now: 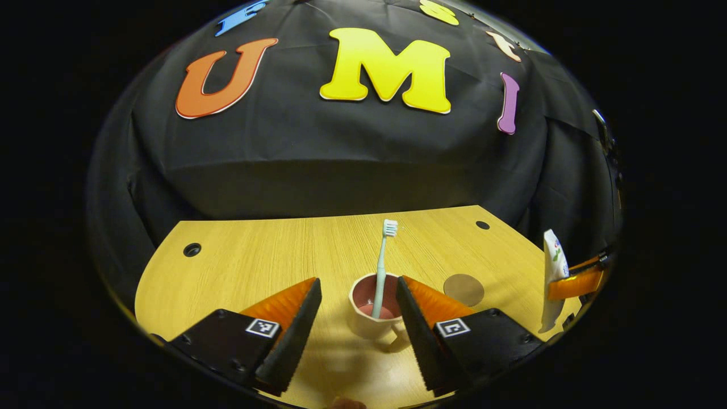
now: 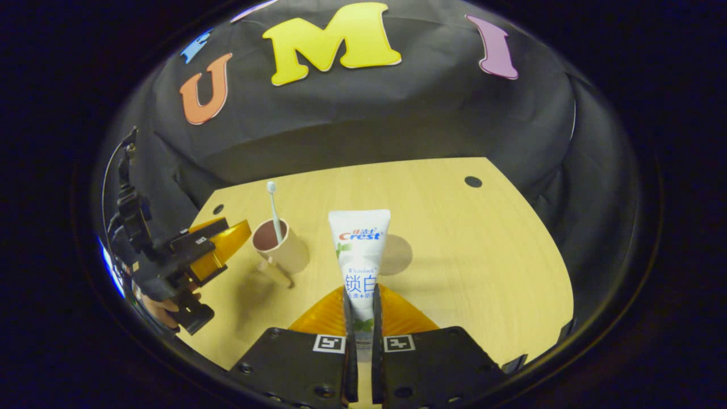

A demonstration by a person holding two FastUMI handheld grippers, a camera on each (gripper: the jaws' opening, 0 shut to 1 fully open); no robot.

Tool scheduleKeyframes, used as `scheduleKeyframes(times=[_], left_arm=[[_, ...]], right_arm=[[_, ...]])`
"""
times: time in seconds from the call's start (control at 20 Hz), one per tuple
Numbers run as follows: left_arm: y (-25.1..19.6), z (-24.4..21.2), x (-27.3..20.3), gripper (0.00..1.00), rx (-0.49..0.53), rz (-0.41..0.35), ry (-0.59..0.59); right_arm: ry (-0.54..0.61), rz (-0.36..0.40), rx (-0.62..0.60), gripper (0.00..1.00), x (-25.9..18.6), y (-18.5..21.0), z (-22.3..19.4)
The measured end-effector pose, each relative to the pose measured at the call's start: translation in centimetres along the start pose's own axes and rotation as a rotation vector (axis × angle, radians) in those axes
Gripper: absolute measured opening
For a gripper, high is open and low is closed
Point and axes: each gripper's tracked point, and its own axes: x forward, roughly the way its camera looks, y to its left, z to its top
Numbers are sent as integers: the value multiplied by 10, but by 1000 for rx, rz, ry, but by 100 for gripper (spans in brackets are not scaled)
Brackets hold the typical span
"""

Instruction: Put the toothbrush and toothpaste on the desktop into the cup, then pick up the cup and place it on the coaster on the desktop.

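Between our left gripper (image 1: 355, 318) fingers, at twelve o'clock in the left gripper view, the cup (image 1: 375, 315) stands upright on the desk (image 1: 255, 255) with the toothbrush (image 1: 383, 267) already in it, bristles up and handle leaning on the rim. We hold these jaws spread wide with nothing in them, one finger on each side of the cup and clear of it, which we judge a ready stance for steadying or taking it. Our right gripper (image 2: 362, 326) has its jaws pinching the toothpaste (image 2: 359, 255) near its lower end, so the tube stands upright with its flat crimped end on top and hangs above the desk; gripped low like that, we think it could be lowered straight into the cup. From this gripper the cup sits at about ten o'clock, its handle pointing toward us. The coaster (image 1: 463, 288), a round brown disc, lies bare on the desk just beside the cup at two o'clock in the left gripper view, so the cup is not on it.
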Motion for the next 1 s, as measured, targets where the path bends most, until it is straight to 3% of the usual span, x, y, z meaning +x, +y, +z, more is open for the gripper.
scheduleKeyframes(times=[0.1,0.4,1.0], left_arm=[[7,2,-14,92,5,20,-9],[21,1,-53,100,22,71,-21],[38,-17,-93,97,11,133,9]], right_arm=[[-19,43,-12,10,1,5,4],[-80,144,-37,10,8,20,16],[-278,337,-86,9,41,94,68]])
